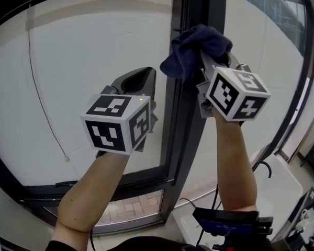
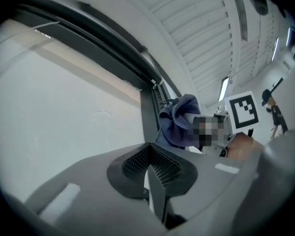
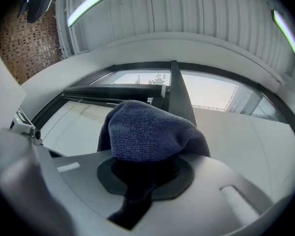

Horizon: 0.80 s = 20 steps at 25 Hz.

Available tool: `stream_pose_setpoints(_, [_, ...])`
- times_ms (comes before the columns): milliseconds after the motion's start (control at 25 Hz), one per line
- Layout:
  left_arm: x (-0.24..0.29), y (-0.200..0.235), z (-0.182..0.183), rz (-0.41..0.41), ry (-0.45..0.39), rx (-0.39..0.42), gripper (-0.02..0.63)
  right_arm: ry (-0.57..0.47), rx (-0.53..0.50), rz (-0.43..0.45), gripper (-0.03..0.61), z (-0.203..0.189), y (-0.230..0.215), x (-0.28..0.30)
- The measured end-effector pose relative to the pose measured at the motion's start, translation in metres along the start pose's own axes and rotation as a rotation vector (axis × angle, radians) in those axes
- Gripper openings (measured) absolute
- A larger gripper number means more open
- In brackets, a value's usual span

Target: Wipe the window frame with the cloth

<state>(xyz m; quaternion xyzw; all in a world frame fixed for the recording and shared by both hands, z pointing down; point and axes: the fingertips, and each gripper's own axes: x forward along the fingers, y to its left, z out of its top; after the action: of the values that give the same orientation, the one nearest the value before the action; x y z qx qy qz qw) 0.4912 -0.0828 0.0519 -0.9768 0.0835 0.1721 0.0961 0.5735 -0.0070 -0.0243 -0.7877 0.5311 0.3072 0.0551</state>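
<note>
My right tool (image 3: pixel 146 173) is clenched on the dark blue cloth (image 1: pixel 193 48), which lies against the upper part of the dark vertical window frame (image 1: pixel 184 124), and my left tool (image 1: pixel 137 81), closed on nothing, hangs just left of that frame.

1. The left gripper (image 1: pixel 137 82) is up, jaws pressed together, nothing between them.
2. The right gripper (image 1: pixel 213 61) sits higher and is clamped on the cloth (image 1: pixel 191 48), which bunches over its jaws.
3. The left forearm (image 1: pixel 89 192) and right forearm (image 1: pixel 235 166) are both bare, reaching upward and held apart.
</note>
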Motion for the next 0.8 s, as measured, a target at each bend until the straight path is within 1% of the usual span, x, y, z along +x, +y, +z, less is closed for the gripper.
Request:
stream_pose_setpoints(40, [-0.001,-0.005,-0.003,-0.02,0.002,-0.01,-0.006,0.009,-0.002,0.002,0.051,-0.004,0.001,-0.003])
stream_pose_setpoints(120, [-0.002,-0.011,-0.009,-0.033,0.009,0.004,-0.006,0.015,-0.002,-0.002,0.051,-0.011,0.002,-0.008])
stream_pose_setpoints(200, [-0.005,-0.012,-0.017,-0.027,0.018,0.02,-0.006,0.02,0.005,-0.006,0.051,-0.019,0.003,-0.013])
stream_pose_setpoints(360, [-0.011,-0.015,-0.036,-0.023,0.036,0.019,-0.006,0.048,0.004,0.004,0.051,-0.039,0.009,-0.024])
stream_pose_setpoints(560, [-0.015,-0.02,-0.065,-0.034,0.077,0.003,-0.006,0.078,0.021,-0.01,0.051,-0.063,0.013,-0.038])
stream_pose_setpoints(800, [-0.021,-0.019,-0.089,-0.021,0.111,-0.014,-0.006,0.094,0.052,-0.018,0.051,-0.087,0.019,-0.056])
